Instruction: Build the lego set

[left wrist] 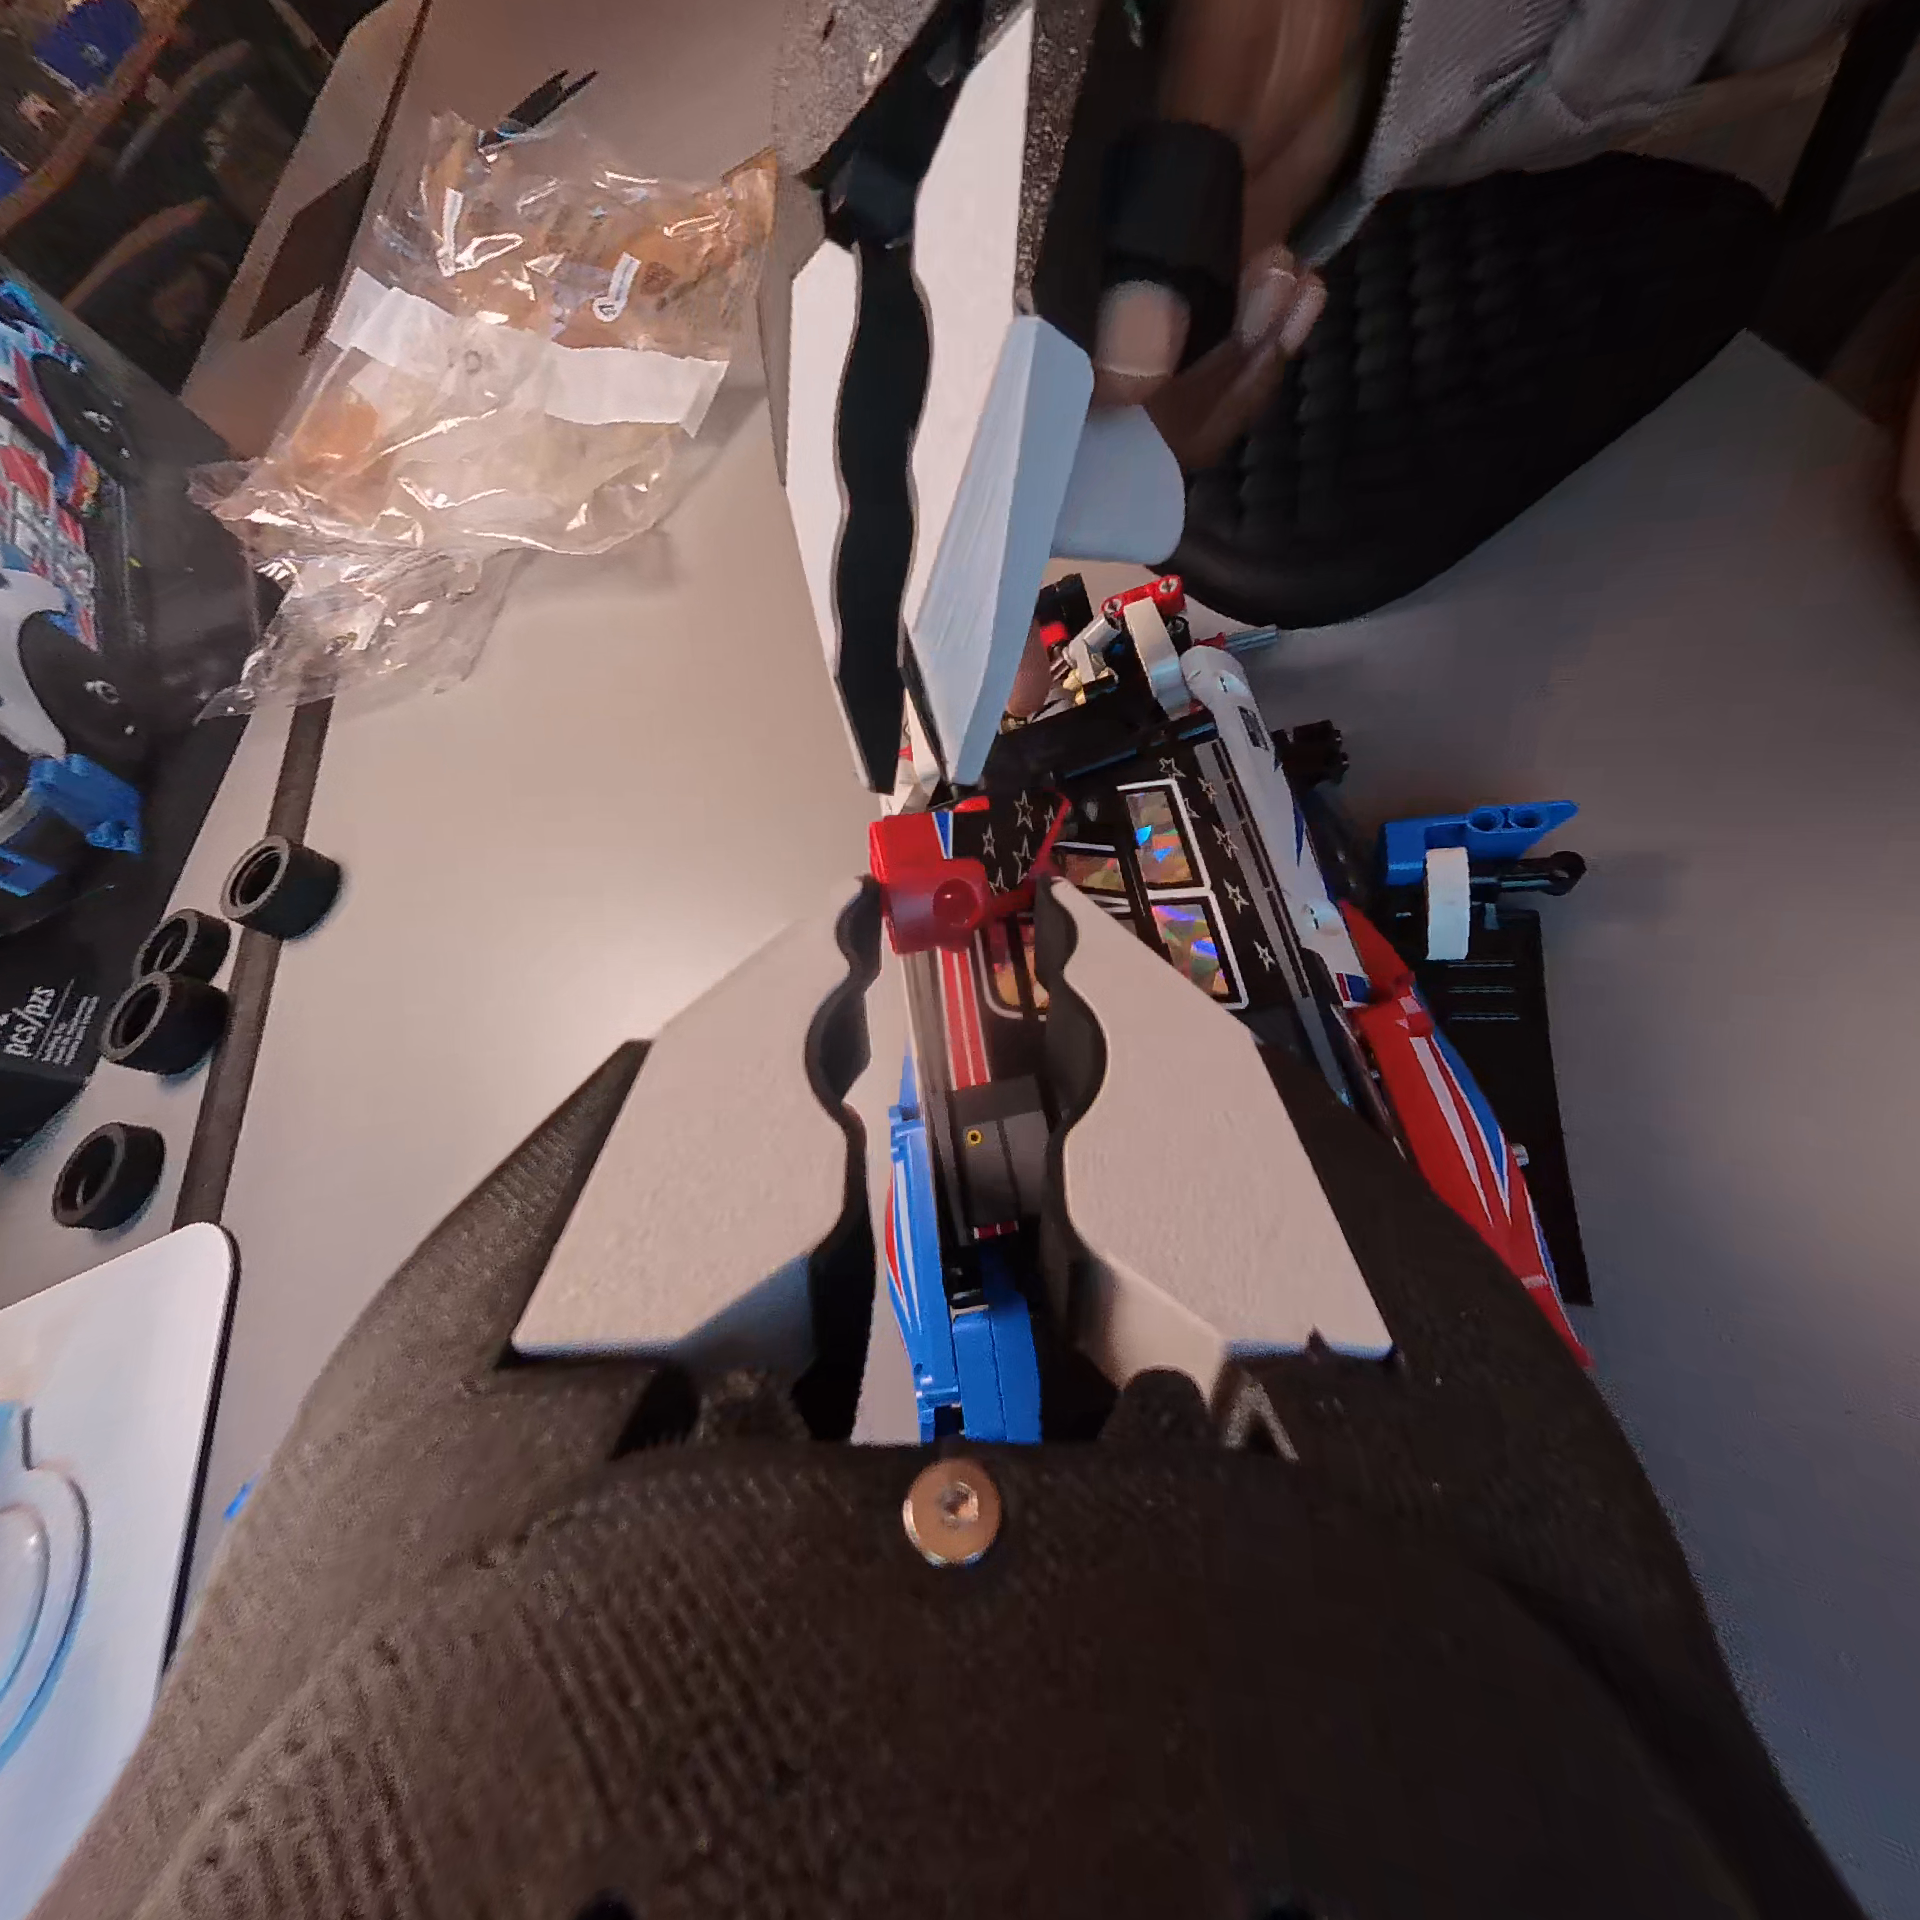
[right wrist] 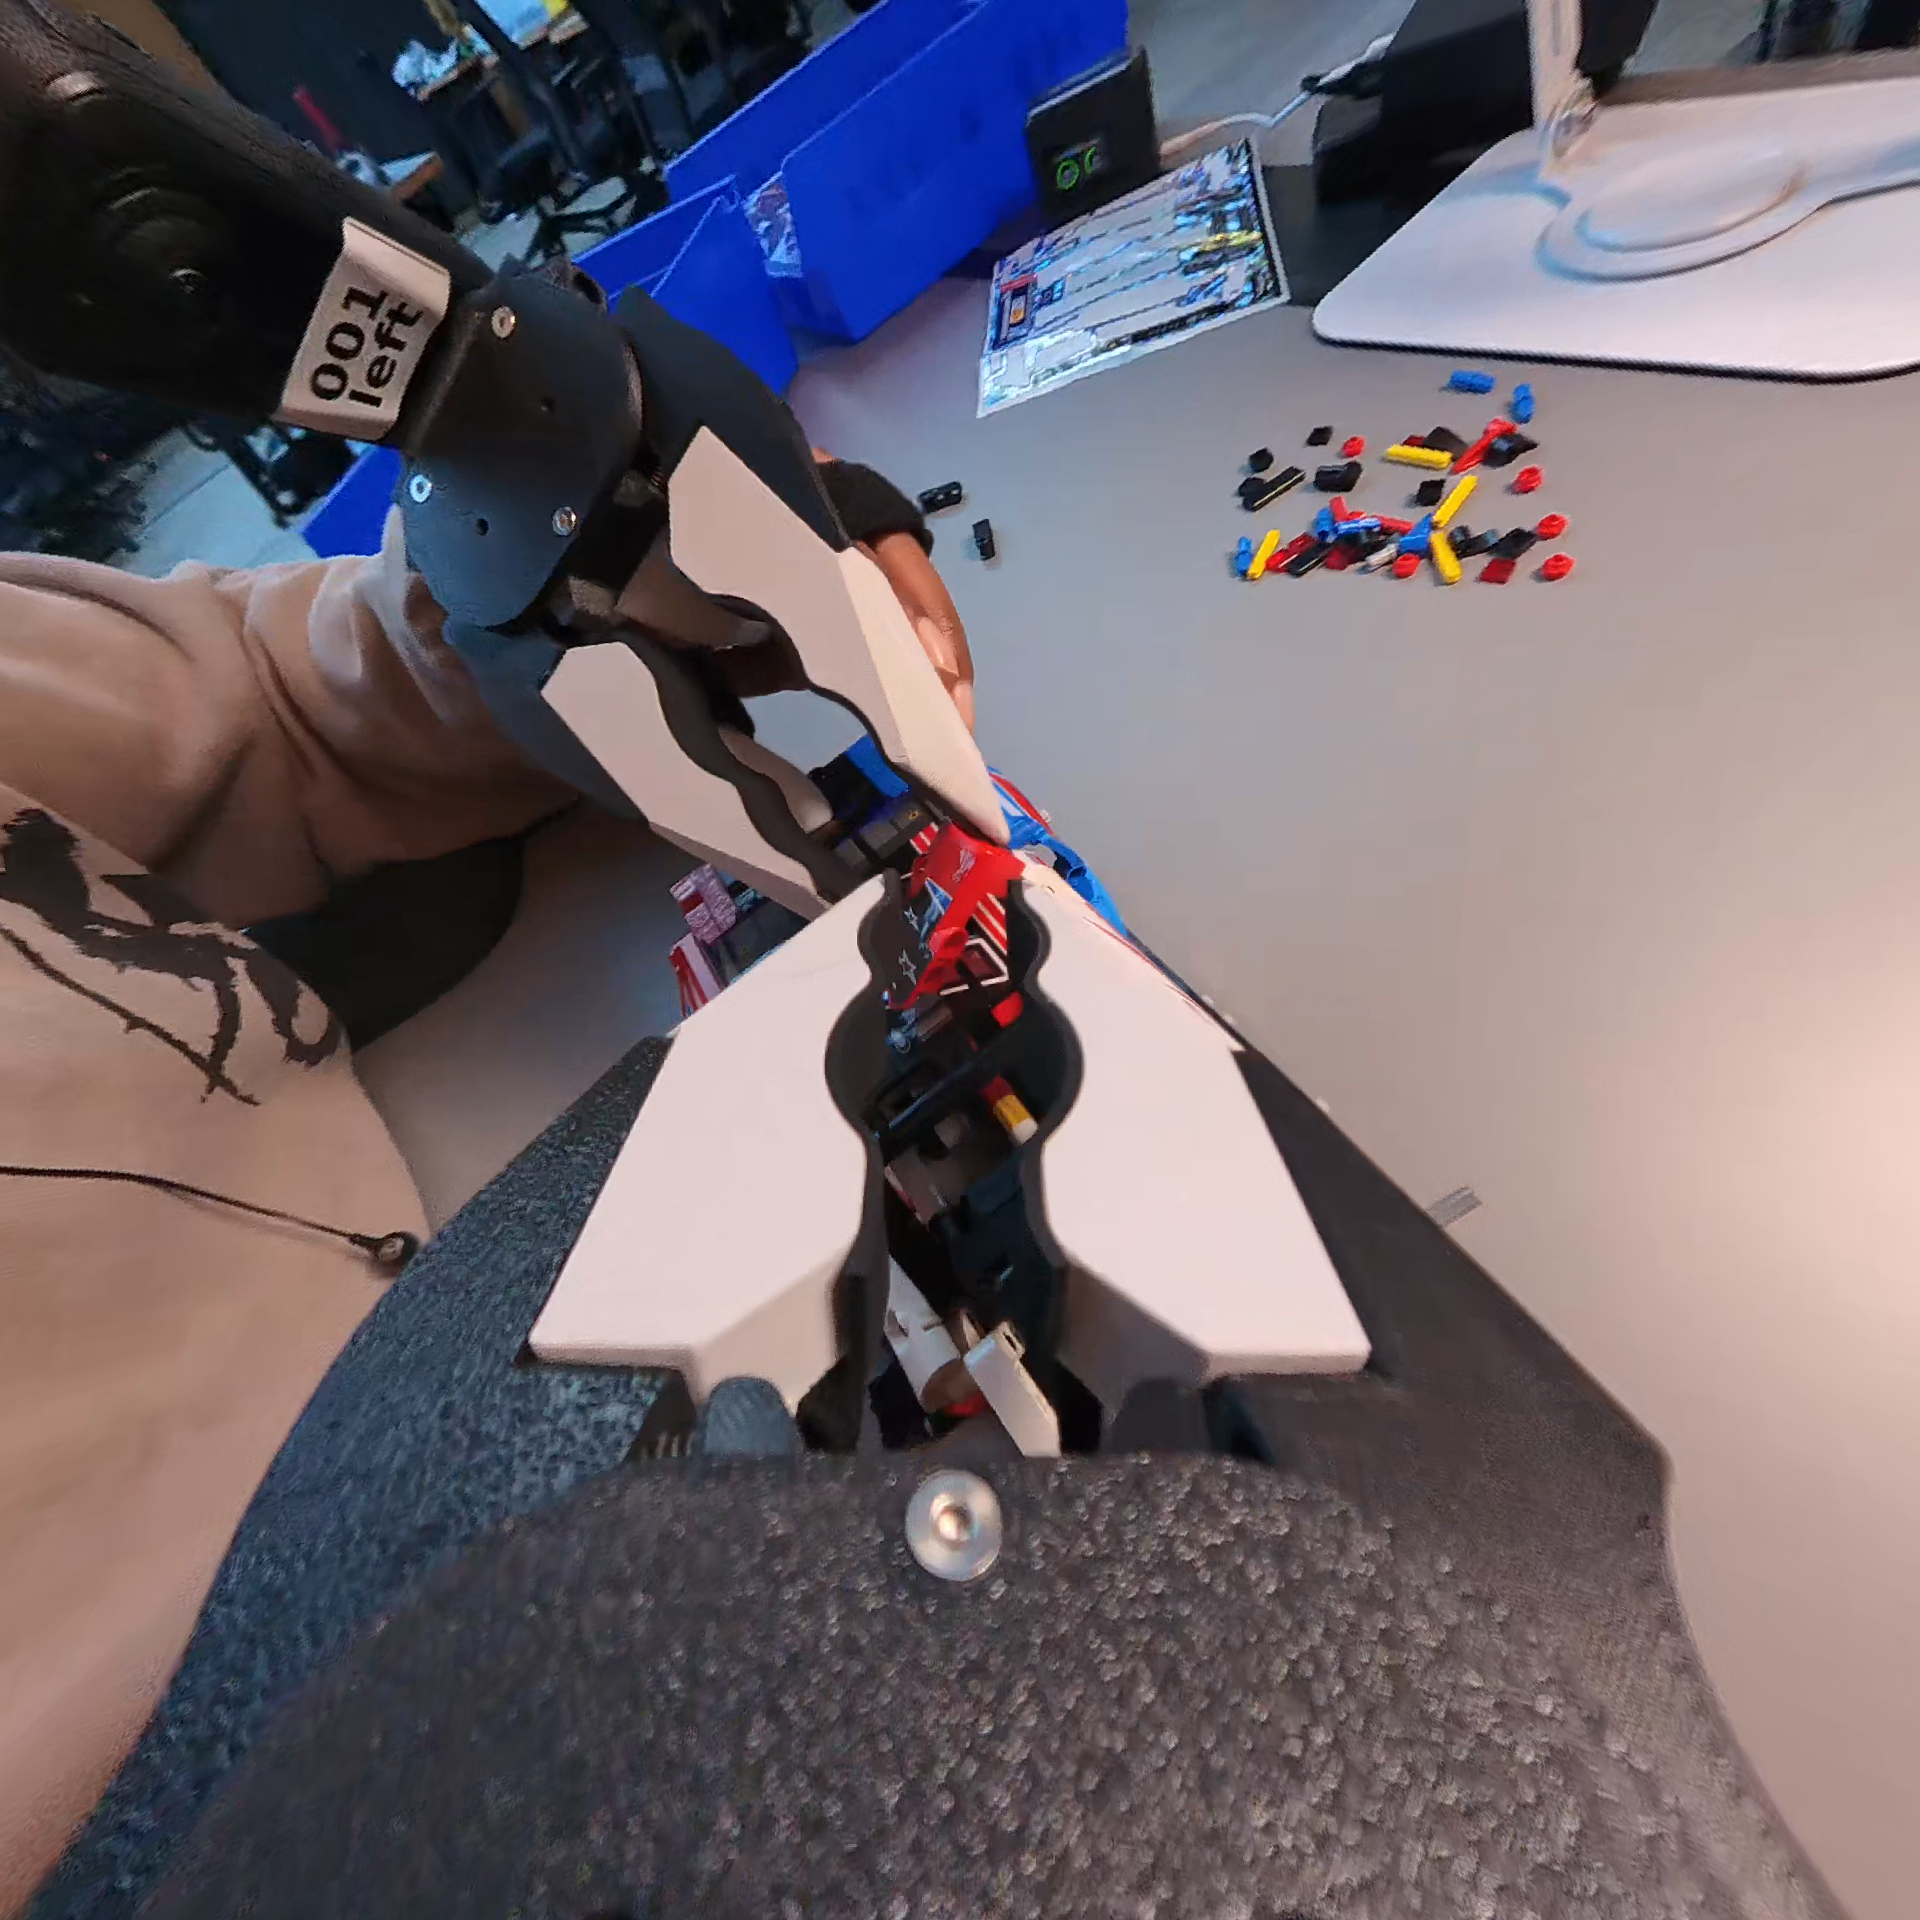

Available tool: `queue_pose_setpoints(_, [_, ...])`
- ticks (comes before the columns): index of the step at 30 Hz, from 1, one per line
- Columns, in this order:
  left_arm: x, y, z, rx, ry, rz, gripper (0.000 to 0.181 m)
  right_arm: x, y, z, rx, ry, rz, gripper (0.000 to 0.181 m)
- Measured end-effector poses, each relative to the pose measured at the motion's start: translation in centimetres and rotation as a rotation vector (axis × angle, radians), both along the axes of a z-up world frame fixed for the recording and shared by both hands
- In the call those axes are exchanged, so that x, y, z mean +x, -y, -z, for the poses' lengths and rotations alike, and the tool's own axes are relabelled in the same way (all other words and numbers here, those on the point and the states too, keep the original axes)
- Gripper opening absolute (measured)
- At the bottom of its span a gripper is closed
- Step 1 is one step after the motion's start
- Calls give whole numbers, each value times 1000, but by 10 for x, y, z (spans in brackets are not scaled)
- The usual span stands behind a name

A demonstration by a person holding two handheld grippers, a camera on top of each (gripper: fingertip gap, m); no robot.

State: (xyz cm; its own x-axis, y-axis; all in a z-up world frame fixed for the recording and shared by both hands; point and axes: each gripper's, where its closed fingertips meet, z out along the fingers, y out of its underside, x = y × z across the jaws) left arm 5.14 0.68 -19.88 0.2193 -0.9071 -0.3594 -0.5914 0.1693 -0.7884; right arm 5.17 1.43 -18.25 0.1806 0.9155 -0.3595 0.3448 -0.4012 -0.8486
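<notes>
The left gripper (left wrist: pixel 951 904) and right gripper (right wrist: pixel 961 894) both clamped the lego car (left wrist: pixel 1195 894), its long axis running lengthwise between each pair of jaws.

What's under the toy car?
The car sits on the grey table. A black flat piece pokes out beneath its far side. The rest underneath is hidden by the car and grippers.
</notes>
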Motion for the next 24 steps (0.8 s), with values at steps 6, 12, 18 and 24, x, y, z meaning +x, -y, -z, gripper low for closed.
queue_pose_setpoints(6, [1, -3, -1, 54, -11, -41, 27, -5, 1, -2, 154, -12, 91, 21])
queue_pose_setpoints(12, [1, -4, 0, 54, -11, -48, 27, -7, 1, -2, 188, -1, 114, 22])
queue_pose_setpoints(18, [2, -5, 0, 36, -24, -72, 27, -6, 1, -1, 237, 33, 142, 19])
queue_pose_setpoints(24, [2, -6, 1, 12, -49, -110, 27, -7, 1, -5, 289, 46, 166, 15])
